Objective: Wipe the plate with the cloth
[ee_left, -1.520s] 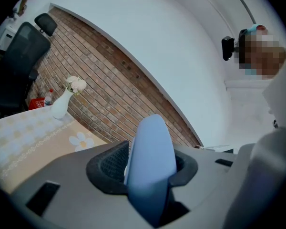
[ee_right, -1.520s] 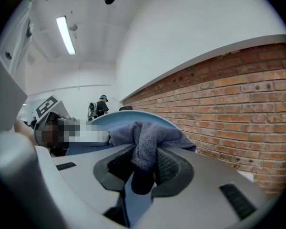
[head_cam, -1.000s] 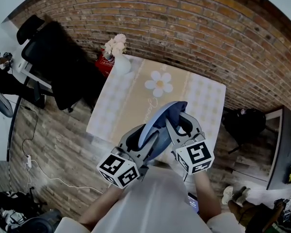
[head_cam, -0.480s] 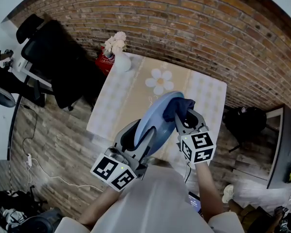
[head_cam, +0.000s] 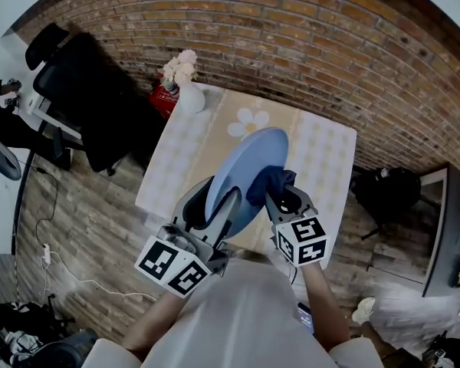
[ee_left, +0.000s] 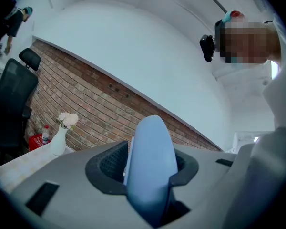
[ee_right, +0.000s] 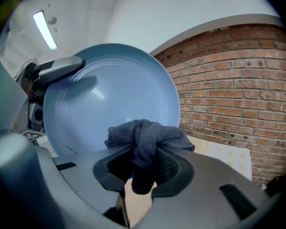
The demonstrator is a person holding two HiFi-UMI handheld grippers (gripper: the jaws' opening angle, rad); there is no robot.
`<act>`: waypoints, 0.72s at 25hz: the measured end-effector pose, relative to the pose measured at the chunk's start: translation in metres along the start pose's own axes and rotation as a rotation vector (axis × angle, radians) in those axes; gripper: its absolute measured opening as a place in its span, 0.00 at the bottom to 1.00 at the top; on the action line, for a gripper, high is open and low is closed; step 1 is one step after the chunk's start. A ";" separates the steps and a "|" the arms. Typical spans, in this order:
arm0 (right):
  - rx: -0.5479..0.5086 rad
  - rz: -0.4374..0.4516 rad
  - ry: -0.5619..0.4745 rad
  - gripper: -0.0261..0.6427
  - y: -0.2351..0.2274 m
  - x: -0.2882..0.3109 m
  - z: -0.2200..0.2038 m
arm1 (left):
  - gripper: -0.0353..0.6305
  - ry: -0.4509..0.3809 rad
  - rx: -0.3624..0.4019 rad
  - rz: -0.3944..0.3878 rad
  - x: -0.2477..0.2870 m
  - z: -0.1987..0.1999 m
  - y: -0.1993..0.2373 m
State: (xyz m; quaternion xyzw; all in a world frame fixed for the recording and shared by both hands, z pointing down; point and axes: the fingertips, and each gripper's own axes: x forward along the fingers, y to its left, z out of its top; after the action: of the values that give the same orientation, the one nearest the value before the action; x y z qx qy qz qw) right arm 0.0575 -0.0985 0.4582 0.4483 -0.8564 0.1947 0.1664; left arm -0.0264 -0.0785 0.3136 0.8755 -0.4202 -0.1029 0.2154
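Note:
A light blue plate [head_cam: 245,171] is held up on edge above the table, tilted. My left gripper [head_cam: 218,209] is shut on its lower rim; in the left gripper view the plate [ee_left: 150,163] stands edge-on between the jaws. My right gripper [head_cam: 280,199] is shut on a dark blue cloth [head_cam: 267,182], which presses against the plate's face low on its right side. In the right gripper view the bunched cloth [ee_right: 145,140] sits between the jaws in front of the round plate [ee_right: 114,94], with the left gripper [ee_right: 57,70] clamped at the plate's upper left rim.
Below lies a small table [head_cam: 184,159] with a checked beige cloth and a daisy print [head_cam: 249,119]. A white vase of flowers [head_cam: 190,94] stands at its far left corner. A black office chair [head_cam: 92,98] is to the left, a brick wall behind.
The plate has risen and tilted further away from me. My right gripper with the cloth has slid down the plate's face toward me. The left gripper shifted slightly lower left.

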 end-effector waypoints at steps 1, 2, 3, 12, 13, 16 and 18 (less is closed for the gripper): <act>0.000 0.010 0.005 0.21 0.004 0.000 -0.003 | 0.31 -0.001 0.005 -0.001 0.002 0.001 0.000; 0.001 0.021 0.009 0.21 0.008 -0.001 -0.005 | 0.31 -0.002 0.010 -0.002 0.005 0.002 0.000; 0.002 0.031 0.012 0.21 0.013 -0.002 -0.007 | 0.31 -0.002 0.015 -0.004 0.007 0.002 0.000; 0.036 0.161 0.015 0.21 0.049 -0.007 -0.010 | 0.31 0.002 0.015 0.010 0.018 0.000 0.005; 0.041 0.173 0.011 0.21 0.053 -0.008 -0.009 | 0.31 0.004 0.015 0.010 0.018 -0.001 0.006; 0.045 0.204 -0.009 0.21 0.065 -0.011 -0.004 | 0.31 0.005 0.012 0.012 0.020 -0.002 0.008; 0.038 0.226 -0.028 0.21 0.073 -0.012 0.001 | 0.31 0.006 0.007 0.012 0.020 -0.003 0.010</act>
State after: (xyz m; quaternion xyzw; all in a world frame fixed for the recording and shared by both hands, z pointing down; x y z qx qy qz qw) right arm 0.0033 -0.0525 0.4383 0.3547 -0.8999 0.2220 0.1231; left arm -0.0200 -0.0988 0.3207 0.8740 -0.4252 -0.0973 0.2141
